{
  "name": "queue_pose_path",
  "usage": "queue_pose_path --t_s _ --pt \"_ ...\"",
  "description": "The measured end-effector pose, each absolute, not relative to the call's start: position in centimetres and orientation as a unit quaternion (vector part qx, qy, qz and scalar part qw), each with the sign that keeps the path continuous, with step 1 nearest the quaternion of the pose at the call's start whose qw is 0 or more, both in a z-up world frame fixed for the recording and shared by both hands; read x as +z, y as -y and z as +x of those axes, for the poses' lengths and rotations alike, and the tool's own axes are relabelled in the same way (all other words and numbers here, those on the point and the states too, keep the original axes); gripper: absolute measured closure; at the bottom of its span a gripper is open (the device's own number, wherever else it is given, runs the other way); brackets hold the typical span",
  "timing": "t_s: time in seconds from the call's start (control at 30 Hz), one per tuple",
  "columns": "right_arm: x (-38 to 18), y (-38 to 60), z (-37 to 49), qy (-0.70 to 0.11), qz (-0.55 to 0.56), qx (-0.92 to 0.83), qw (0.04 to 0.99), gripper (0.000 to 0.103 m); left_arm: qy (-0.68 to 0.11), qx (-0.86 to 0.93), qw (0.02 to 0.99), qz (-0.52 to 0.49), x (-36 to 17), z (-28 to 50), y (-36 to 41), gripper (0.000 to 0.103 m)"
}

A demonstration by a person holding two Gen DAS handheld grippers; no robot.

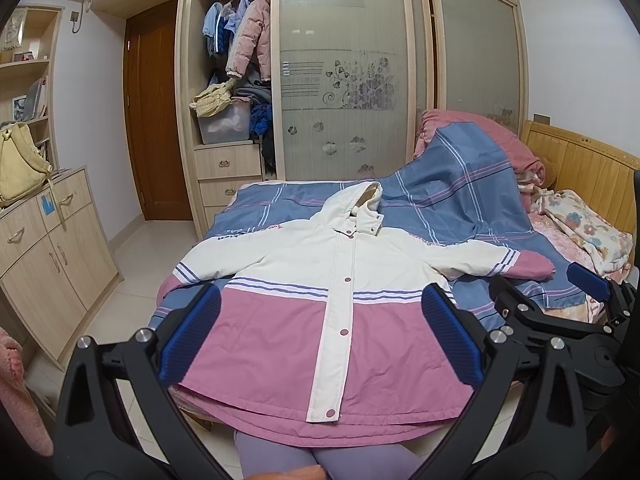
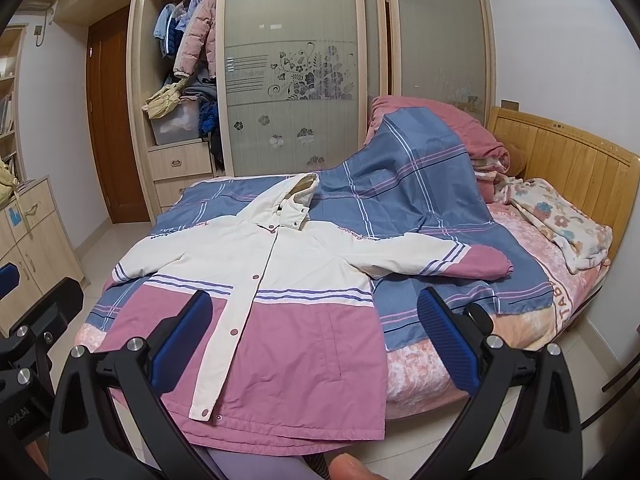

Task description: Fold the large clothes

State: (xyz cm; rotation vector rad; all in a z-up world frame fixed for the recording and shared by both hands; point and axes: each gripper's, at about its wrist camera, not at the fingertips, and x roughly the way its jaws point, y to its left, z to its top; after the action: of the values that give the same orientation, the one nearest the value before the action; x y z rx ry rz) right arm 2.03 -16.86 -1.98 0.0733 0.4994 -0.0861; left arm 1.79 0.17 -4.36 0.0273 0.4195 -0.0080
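Left wrist: heaped quilt (image 1: pixel 460 184) behind jacket (image 1: pixel 320 300).

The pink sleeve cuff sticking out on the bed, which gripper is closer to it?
Right. The right gripper hangs over the jacket's hem on the sleeve cuff's side; the left gripper sits farther across.
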Motion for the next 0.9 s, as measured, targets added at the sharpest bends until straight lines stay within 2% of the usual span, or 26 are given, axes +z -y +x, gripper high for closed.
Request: queue_pose_path --t_s 0.23,0.43,0.67,0.77,0.9 --pt "-3.8 17.4 3.5 -0.252 0.036 -0.037 0.966 0.001 -0.228 0.0 0.974 0.02 -5.3 4.1 0.0 0.002" --pt "-6.2 20.1 7.2 -0.295 0.083 -0.022 0.952 0.001 -0.271 -0.019 0.962 0.015 -7.5 8.0 0.1 0.002" --pt "-8.0 21.5 11.3 -0.317 0.09 -0.013 0.944 0.001 -0.297 -0.044 0.954 -0.013 -8.6 12.3 0.4 0.002" --pt "-10.3 25.8 14.5 -0.352 0.15 0.006 0.924 0.001 -0.333 -0.061 0.94 -0.029 -10.0 15.5 1.2 0.002" --pt "-13.6 36.3 18.6 -0.359 0.234 -0.075 0.9 0.001 -0.375 -0.066 0.924 -0.017 -11.9 19.6 3.0 0.002"
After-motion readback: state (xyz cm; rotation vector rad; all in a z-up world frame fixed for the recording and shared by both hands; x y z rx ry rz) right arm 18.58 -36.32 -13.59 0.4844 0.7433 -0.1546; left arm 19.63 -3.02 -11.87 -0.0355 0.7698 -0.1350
